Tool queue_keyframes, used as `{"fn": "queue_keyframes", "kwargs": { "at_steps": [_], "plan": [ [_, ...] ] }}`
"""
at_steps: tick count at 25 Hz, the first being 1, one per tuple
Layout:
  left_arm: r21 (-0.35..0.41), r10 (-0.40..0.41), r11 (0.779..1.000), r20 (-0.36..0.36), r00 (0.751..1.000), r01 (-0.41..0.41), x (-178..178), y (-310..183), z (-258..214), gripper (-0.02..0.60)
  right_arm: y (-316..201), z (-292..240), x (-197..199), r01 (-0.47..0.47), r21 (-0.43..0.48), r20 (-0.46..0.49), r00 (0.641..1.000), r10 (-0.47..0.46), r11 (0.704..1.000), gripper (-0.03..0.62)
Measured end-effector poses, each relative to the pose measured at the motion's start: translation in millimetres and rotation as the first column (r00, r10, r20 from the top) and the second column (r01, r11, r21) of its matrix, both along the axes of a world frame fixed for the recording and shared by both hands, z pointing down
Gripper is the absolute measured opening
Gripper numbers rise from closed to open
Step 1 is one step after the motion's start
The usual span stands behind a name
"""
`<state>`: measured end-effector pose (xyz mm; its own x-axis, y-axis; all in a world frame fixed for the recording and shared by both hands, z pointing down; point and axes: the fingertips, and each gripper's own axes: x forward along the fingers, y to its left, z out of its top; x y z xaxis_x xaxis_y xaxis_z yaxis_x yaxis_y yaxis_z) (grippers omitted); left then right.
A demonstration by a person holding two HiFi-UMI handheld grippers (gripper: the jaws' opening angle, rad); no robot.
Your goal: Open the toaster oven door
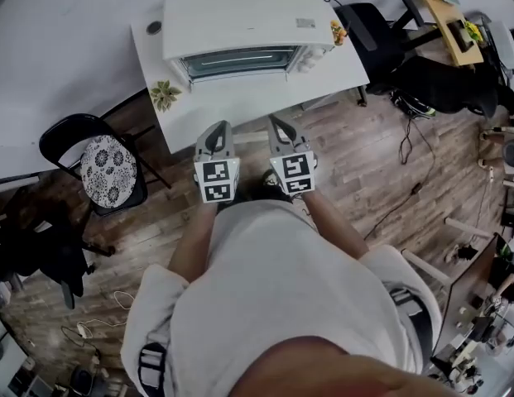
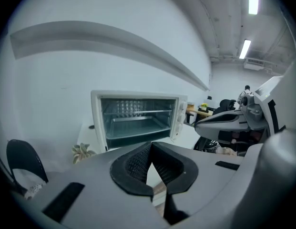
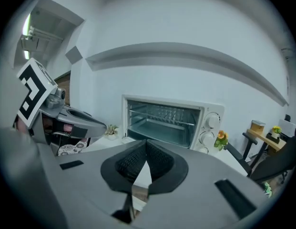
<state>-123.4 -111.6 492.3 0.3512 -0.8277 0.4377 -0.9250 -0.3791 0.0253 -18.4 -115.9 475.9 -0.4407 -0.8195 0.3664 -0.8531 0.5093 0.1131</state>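
Two units inspected: the left hand-held gripper [image 2: 151, 147] and right hand-held gripper [image 3: 146, 143] each had jaws fully together with nothing between them, and were held well short of the table [image 1: 257, 102]. The toaster oven [image 1: 240, 23] sat toward the table's far side, its glass door [image 1: 240, 60] apparently shut. Risks noted — jaws arriving closed would butt the door rather than grip it; a lopsided pull could drag the oven nearer the edge or knock the small plant [image 1: 165, 94] at its left.
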Motion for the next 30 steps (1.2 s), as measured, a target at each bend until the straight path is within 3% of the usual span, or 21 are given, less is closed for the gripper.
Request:
{"fn": "queue_keyframes", "kwargs": {
  "at_steps": [7,19,30],
  "plan": [
    [0.156,0.027,0.987,0.006,1.0,-0.028,2,-7,-69,0.018,-7,-62,-2,-0.038,0.109,0.038,0.999,0.034,0.993,0.0],
    [0.324,0.023,0.946,-0.01,1.0,-0.019,-7,-3,-151,0.018,-4,-137,12,-0.083,0.236,0.041,0.996,0.075,0.968,0.0],
    [0.36,0.052,0.932,-0.027,0.998,-0.039,5,2,-178,0.018,1,-172,20,-0.084,0.291,0.034,0.996,0.077,0.953,0.0]
  ]
}}
